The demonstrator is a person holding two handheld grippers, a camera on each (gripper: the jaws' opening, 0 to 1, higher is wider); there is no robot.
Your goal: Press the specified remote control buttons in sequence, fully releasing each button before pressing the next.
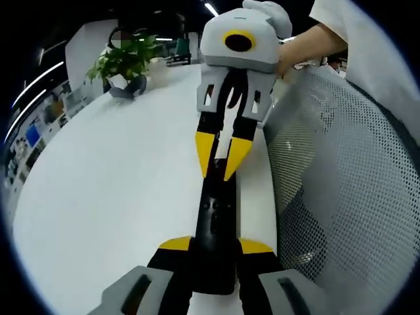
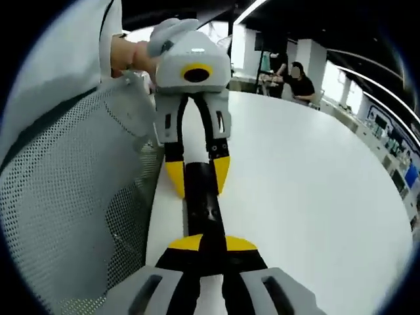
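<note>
— Left gripper view: left claw point(image 1: 215, 252) clamped on the near end of the remote control point(image 1: 218, 216), lying along the desk point(image 1: 118, 190) edge beside a mesh chair back point(image 1: 348, 170).
— And opposite? Right claw point(image 1: 222, 156) nearly closed, yellow tips angled down, touching the remote's far end.
— Best approach?
— Probably hold steady, press with one tip, then lift fully clear.

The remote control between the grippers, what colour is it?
Black; the remote control shows best in the left gripper view.
</note>
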